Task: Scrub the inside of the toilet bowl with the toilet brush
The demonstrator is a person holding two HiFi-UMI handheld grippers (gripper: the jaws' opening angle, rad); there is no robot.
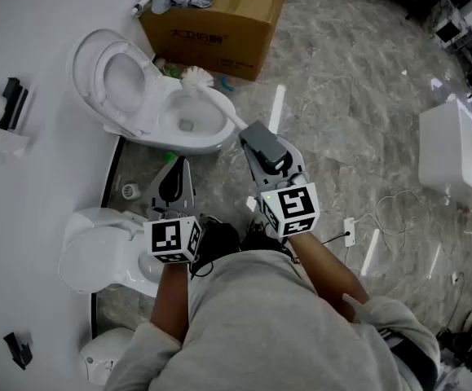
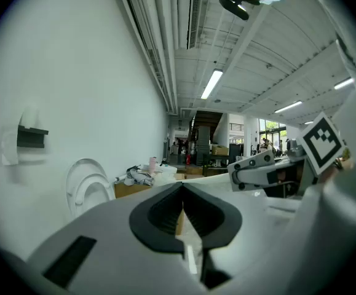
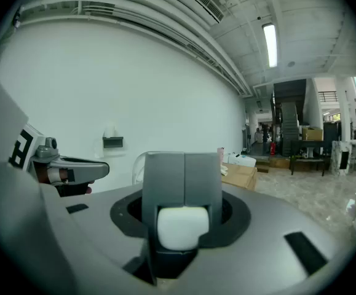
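Clamping the right gripper (image 1: 250,135) hard on the butt end of the toilet brush (image 1: 219,103), jaws closed around that white rounded tip and nothing else. Grabbing it that far back for reach, presumably, and for staying well clear of the basin. Angling the handle toward 11 o'clock in the head view, across the 3 o'clock rim of the toilet bowl (image 1: 207,122), and parking the bristle head at the bowl's 12 o'clock edge, near the cardboard box (image 1: 219,31) at 1 o'clock. Not managing to tell from here whether the bristles are touching the rim or hovering over it; certainly not reading as down at the water yet. Leaving the seat and lid (image 1: 105,72) tipped up at 10 o'clock of the bowl, so opening the whole basin to the brush. Holding the left gripper (image 1: 178,168) back at 6 o'clock of the bowl, jaws pinched fully together on nothing, pointing toward the toilet but apart from it. Sitting this one out, by the look of it, with only one tool needed for scrubbing. Standing beside a second toilet (image 1: 97,259) at 7 o'clock of that gripper, lid down, no part of this job. Judging the scrub as not yet under way inside the basin: calling next for dipping the head down and in toward 6 o'clock, then sweeping round the inner wall. Watching for wobble, too, with such a long lever pinched only at its tip.
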